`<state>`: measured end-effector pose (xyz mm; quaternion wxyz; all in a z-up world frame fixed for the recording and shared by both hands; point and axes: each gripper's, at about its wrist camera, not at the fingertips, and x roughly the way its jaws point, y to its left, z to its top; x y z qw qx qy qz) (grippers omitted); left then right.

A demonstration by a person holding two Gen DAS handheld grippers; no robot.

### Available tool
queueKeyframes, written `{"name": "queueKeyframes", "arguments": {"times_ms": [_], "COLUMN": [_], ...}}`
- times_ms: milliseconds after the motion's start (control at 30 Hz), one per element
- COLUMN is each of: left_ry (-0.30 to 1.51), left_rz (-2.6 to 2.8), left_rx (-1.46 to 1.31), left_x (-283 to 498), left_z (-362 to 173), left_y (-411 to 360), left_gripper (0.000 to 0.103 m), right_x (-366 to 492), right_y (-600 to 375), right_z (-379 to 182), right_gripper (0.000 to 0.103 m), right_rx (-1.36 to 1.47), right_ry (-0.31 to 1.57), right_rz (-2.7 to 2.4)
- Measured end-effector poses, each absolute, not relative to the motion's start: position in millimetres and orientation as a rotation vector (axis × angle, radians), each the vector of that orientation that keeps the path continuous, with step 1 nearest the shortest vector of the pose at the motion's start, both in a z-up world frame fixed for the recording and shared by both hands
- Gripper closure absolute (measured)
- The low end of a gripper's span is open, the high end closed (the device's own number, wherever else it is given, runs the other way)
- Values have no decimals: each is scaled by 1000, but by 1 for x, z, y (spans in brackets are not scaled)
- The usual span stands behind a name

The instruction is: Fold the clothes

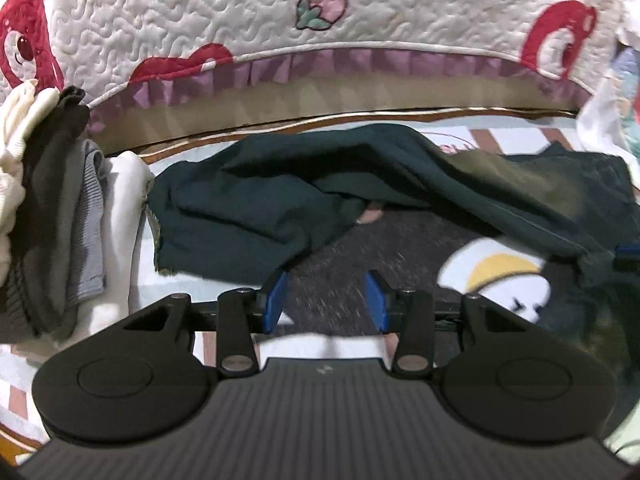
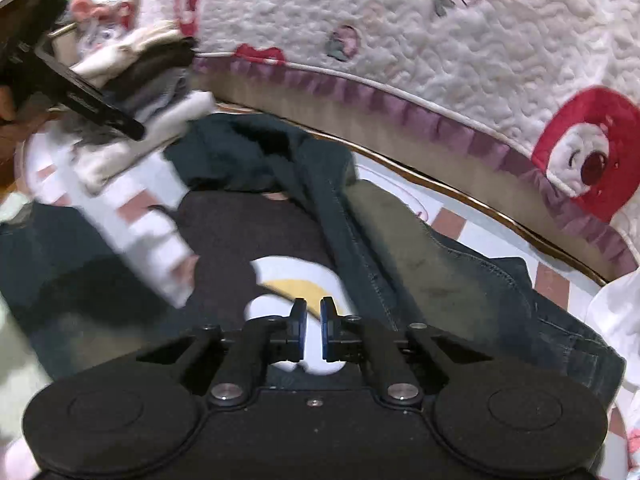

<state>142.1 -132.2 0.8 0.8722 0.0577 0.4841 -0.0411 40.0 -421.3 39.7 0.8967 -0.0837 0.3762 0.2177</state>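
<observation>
Left tool (image 1: pixel 326 294) gapes wide; right tool (image 2: pixel 313 328) stands narrowly parted.

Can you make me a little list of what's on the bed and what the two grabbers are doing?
surface: patterned sheet beside a quilted blanket
garment being folded: dark top with a white and yellow print
dark green jacket: rumpled, draped over the top's far edge
pile of folded clothes: at the left side
left gripper: open, above the dark top, holding nothing
right gripper: jaws nearly together with a small gap, over the print; grip unclear
</observation>
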Motion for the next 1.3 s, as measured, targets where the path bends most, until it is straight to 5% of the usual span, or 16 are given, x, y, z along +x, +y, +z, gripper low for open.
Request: {"name": "queueKeyframes", "arguments": {"times_ms": [333, 400, 467, 533, 567, 600, 933, 1300], "left_ry": [978, 1024, 1052, 1074, 1080, 1084, 994, 988], "left_rz": [-128, -105, -72, -41, -29, -19, 22, 5], "left_rx": [-226, -349, -343, -230, -178, -145, -285, -388], "left_x": [155, 152, 148, 145, 143, 141, 130, 126], "left_z": [-54, -70, -81, -88, -91, -94, -86, -99], "left_y": [-76, -59, -53, -56, -58, -60, -47, -61], "left_gripper": [61, 61, 61, 61, 61, 61, 60, 57], "right_x": [143, 148, 153, 158, 161, 162, 22, -28], "right_y": [-354, -347, -340, -333, -330, -330, -405, -427], "right_z": [-31, -39, -48, -57, -61, -62, 15, -48], "right_gripper": [76, 53, 48, 51, 65, 101, 100, 99], "right_rx": [-430, -469, -509, -548, -568, -562, -315, -208], "right_ry": [685, 673, 661, 649, 642, 635, 586, 788], "right_rz": [357, 353, 349, 345, 343, 340, 475, 382]}}
